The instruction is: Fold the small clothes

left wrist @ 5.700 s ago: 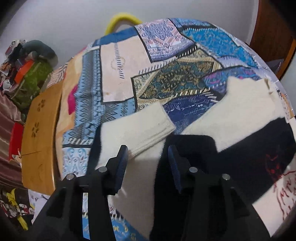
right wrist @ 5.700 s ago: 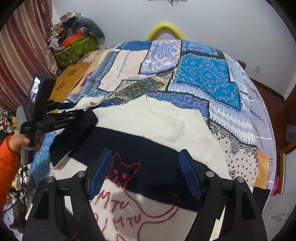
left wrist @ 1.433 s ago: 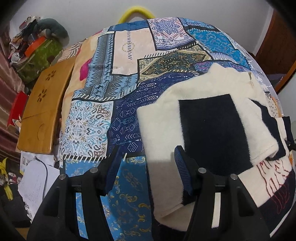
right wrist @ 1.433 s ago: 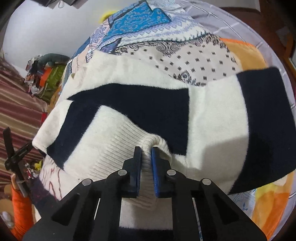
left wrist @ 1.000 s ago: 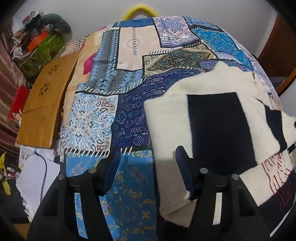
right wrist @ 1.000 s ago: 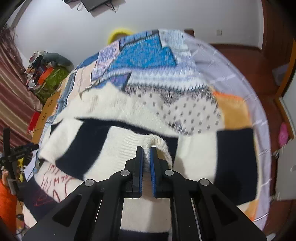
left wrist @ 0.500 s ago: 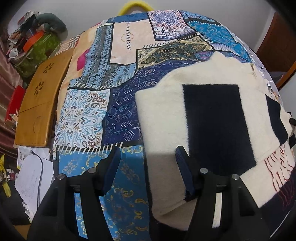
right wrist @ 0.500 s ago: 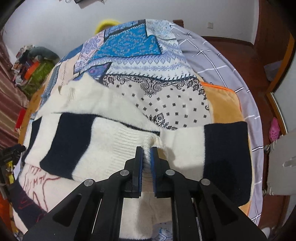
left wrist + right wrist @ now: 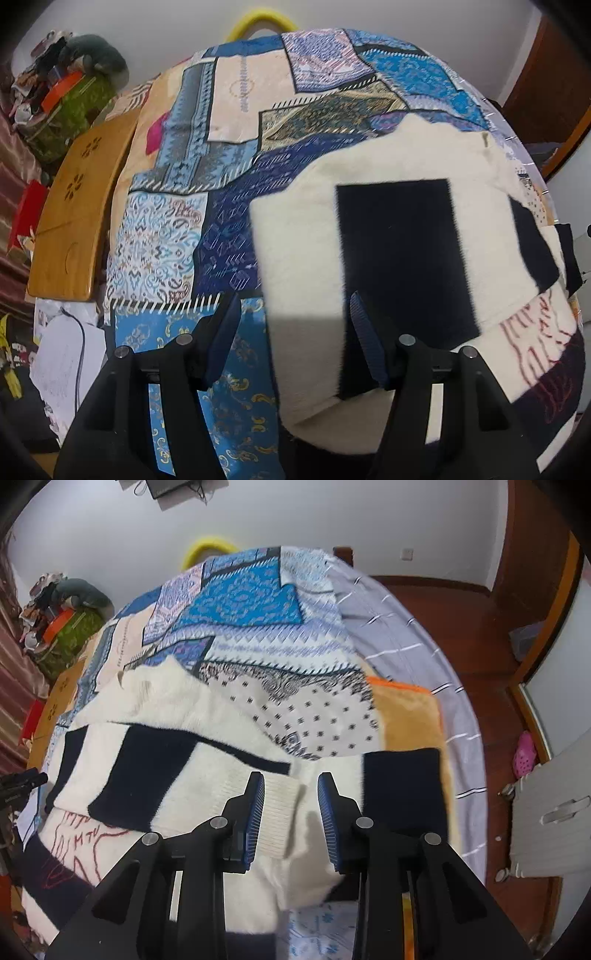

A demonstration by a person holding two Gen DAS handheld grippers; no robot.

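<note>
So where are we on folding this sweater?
Both sleeves look folded in across the sweater: the left sleeve lies flat over the body, and the right sleeve's ribbed cuff rests between the open fingers of the right gripper. The left gripper hovers open, holding nothing. Nothing is in hand. Left: probably folding the cat-print hem up toward the collar.

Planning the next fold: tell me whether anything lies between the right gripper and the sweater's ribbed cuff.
Nothing visible does. The right gripper has its jaws open directly over the ribbed cuff of the sweater, which lies flat.
</note>
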